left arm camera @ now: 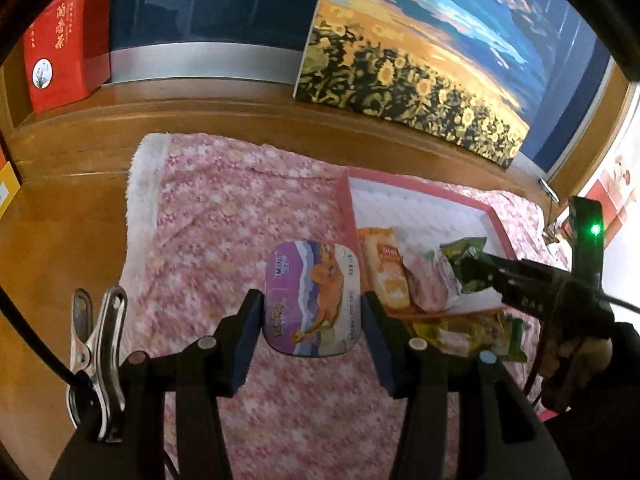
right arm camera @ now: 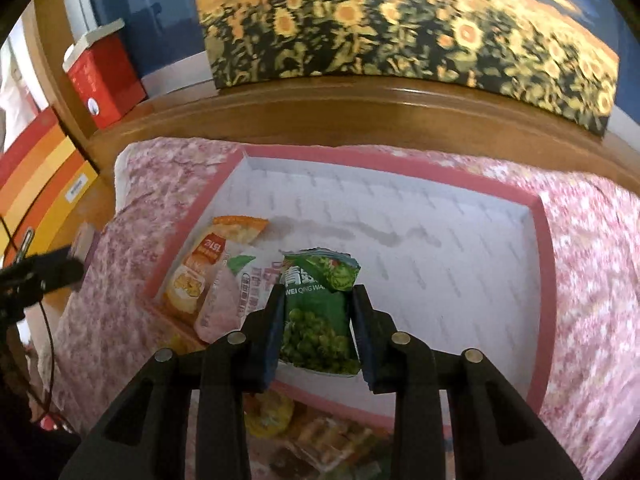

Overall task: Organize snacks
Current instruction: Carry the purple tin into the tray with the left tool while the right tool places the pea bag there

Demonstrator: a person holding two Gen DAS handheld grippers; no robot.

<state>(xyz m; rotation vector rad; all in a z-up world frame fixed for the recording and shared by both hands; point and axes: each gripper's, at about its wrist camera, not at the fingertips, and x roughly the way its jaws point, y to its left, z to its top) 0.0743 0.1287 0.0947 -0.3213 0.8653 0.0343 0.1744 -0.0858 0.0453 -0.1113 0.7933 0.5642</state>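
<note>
My left tongs (left arm camera: 312, 312) grip a purple tin (left arm camera: 313, 300) by its two side edges, held above the pink cloth (left arm camera: 208, 216), just left of the tray's pink rim (left arm camera: 345, 208). My right tongs (right arm camera: 318, 308) are clamped on a green pea packet (right arm camera: 316, 312) over the tray (right arm camera: 440, 248). An orange packet (right arm camera: 200, 264) and a pink one (right arm camera: 224, 300) crowd the tray's corner left of them; ahead and to the right its floor lies open to the far rim.

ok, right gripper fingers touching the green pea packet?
Touching. Right wrist view: both fingers press the sides of the green pea packet, held above the pink-rimmed box.
</note>
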